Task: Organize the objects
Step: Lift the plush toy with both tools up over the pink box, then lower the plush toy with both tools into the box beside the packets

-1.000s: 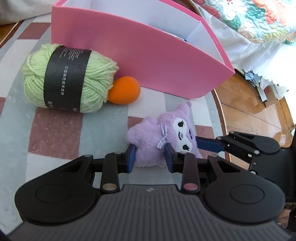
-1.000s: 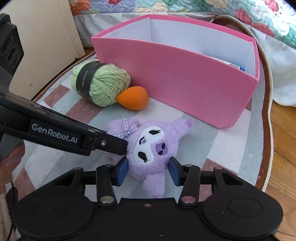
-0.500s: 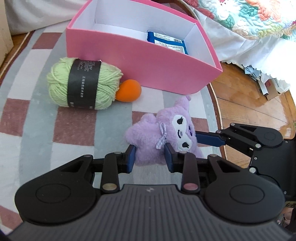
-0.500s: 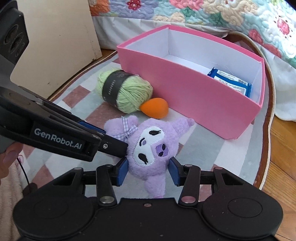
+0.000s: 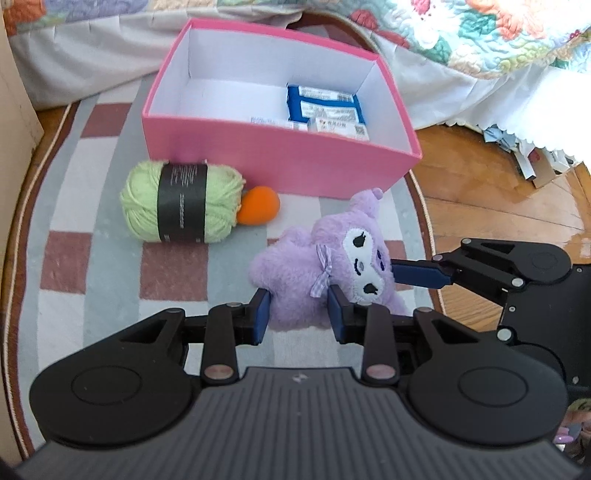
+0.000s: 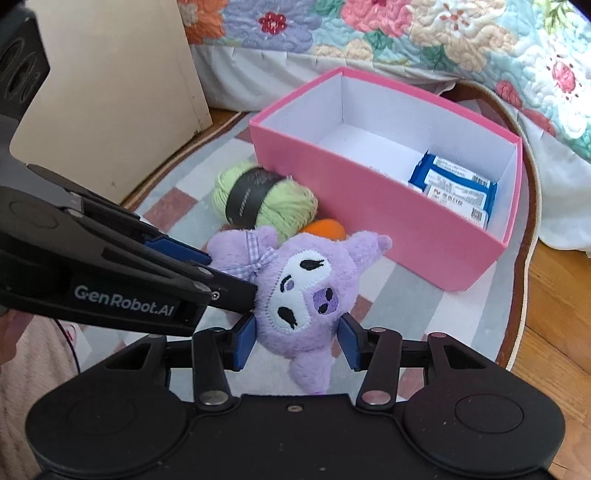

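Purple plush is clamped from two sides: the stuffed toy (image 5: 325,266) (image 6: 299,291) is gripped by the left gripper (image 5: 298,314) across its body, and the blue fingers (image 5: 260,316) are seen pressed into the fur on either side. The toy's head is pinched between the fingers (image 6: 243,341) of the right gripper (image 6: 297,343), whose pads are set against the sides of the white embroidered face. In the right wrist view the left gripper is seen reaching in from the left, its tips buried in the fur beside the checked bow (image 6: 255,258); in the left wrist view the right gripper (image 5: 421,275) is seen coming in from the right against the toy's face. The toy is held above a checked rug (image 5: 92,229) (image 6: 406,306), in front of the near wall of an open pink box (image 5: 280,162) (image 6: 369,206). Blue packets with white labels (image 5: 325,107) (image 6: 454,184) are lying in the right part of the box, while its left part shows only the white lining. A ball of green yarn (image 5: 181,203) (image 6: 266,195) with a black band is lying on the rug against the box, and an orange egg-shaped object (image 5: 258,210) (image 6: 327,229) is touching the yarn on its right. A flowered quilt (image 5: 480,33) (image 6: 406,37) is draped behind the box, and wooden floor (image 5: 498,192) is visible to the right of the rug.
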Demonstrator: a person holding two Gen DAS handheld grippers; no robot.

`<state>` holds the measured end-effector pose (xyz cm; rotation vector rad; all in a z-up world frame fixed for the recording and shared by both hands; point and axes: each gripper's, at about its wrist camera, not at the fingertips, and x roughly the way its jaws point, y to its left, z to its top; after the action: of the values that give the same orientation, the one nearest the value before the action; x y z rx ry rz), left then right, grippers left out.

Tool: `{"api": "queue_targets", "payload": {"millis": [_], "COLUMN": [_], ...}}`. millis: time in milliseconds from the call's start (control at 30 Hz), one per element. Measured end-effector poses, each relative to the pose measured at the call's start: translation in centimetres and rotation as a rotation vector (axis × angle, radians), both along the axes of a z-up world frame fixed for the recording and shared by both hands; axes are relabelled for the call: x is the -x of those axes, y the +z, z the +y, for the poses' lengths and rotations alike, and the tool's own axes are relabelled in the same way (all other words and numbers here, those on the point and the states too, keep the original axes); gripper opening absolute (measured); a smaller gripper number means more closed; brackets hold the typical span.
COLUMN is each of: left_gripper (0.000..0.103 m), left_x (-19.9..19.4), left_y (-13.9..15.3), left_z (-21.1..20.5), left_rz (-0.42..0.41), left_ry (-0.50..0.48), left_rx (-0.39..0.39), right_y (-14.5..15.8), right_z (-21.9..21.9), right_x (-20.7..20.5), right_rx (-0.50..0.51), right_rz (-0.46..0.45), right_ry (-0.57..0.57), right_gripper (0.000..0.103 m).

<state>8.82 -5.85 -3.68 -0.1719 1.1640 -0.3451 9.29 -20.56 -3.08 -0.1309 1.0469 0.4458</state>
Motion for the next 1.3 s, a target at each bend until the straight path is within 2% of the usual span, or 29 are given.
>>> {"api": "queue_targets", "payload": {"millis": [200,500,1033,1300], "left_gripper": [0.031,0.031,0.031,0.031], "left_x": [-0.6,-1.6,-4.4,-7.4], "left_y": [2.1,4.2,6.3,7.1], "left_z": [0.4,0.1,-0.6,-1.0], "left_rz": [-0.023,-0.078,-0.150,-0.179], "left_ry": [-0.003,0.002,-0.015,-0.024], "left_rx": [0.014,-0.005,-0.049,-0.085], "right_y": [2.1,4.3,5.5,5.9], "right_z": [-0.2,-0.2,-0.3,-0.4], "right_x": [-0.7,-2.1,-4.8,-7.3], "right_rx": [-0.017,-0.019,-0.011,-0.019], "right_rz": [-0.014,-0.044,-0.093,-0.118], "right_ry": [0.001,0.003,-0.012,-0.022], "right_gripper": [0.054,0.054,0.054,0.054]}}
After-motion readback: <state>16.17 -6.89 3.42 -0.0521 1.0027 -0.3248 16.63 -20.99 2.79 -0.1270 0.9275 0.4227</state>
